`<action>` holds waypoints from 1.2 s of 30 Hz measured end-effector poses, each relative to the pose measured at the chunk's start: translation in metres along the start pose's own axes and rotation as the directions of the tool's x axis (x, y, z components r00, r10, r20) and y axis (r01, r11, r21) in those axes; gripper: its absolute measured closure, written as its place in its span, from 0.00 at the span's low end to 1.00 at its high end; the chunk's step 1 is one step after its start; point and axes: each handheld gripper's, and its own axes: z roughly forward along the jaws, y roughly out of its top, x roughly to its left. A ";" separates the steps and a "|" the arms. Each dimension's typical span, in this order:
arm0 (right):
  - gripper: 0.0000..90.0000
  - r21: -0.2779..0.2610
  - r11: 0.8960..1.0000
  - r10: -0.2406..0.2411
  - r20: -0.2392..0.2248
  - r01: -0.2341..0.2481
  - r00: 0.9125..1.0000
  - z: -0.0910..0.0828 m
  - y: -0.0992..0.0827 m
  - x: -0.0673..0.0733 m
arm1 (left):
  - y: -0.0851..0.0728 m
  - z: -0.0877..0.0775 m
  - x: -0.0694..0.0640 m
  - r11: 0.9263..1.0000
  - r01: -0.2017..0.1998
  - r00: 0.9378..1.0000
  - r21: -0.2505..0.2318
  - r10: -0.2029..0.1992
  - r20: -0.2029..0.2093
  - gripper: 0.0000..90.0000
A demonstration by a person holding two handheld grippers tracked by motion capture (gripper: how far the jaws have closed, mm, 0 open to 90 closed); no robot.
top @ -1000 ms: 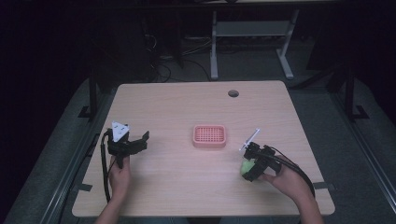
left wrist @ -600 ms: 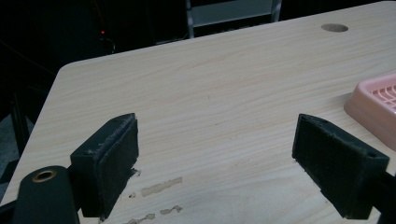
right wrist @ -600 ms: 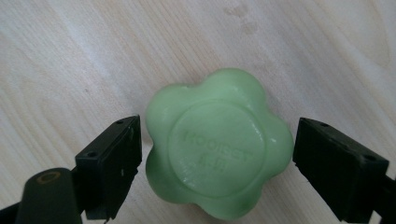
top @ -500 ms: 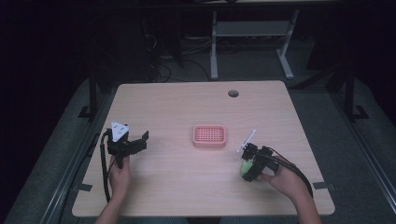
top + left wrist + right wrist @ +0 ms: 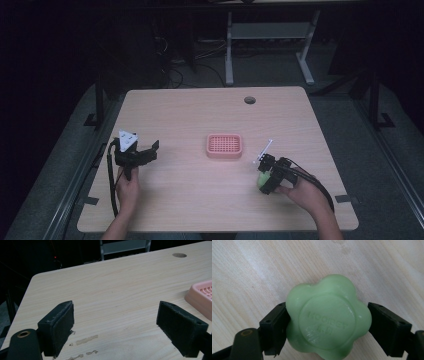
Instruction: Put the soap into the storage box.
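Observation:
A pale green flower-shaped soap (image 5: 328, 316) lies on the wooden table, and both jaws of my right gripper (image 5: 327, 325) press against its sides. In the high view the right gripper (image 5: 266, 179) points down at the green soap (image 5: 261, 180), right of the table's middle. A pink slotted soap dish (image 5: 224, 146) rests at the centre, up and left of the soap. My left gripper (image 5: 150, 150) hovers at the left side, jaws wide apart and holding nothing. The left gripper (image 5: 117, 327) faces the pink dish (image 5: 201, 298) at its right edge.
The table (image 5: 200, 115) has a round cable hole (image 5: 249, 100) near its far edge. Pale smears (image 5: 86, 340) mark the wood close to the left gripper. A white metal frame (image 5: 270, 45) and cables lie on the dark floor beyond the table.
The right gripper has settled slightly lower over the soap. The left gripper and the pink dish have stayed where they were.

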 end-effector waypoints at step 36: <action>0.29 -0.022 0.999 -0.041 0.002 0.041 0.999 -0.006 -0.002 0.000 | 0.000 0.000 0.001 1.000 0.008 1.000 0.004 -0.008 -0.006 0.16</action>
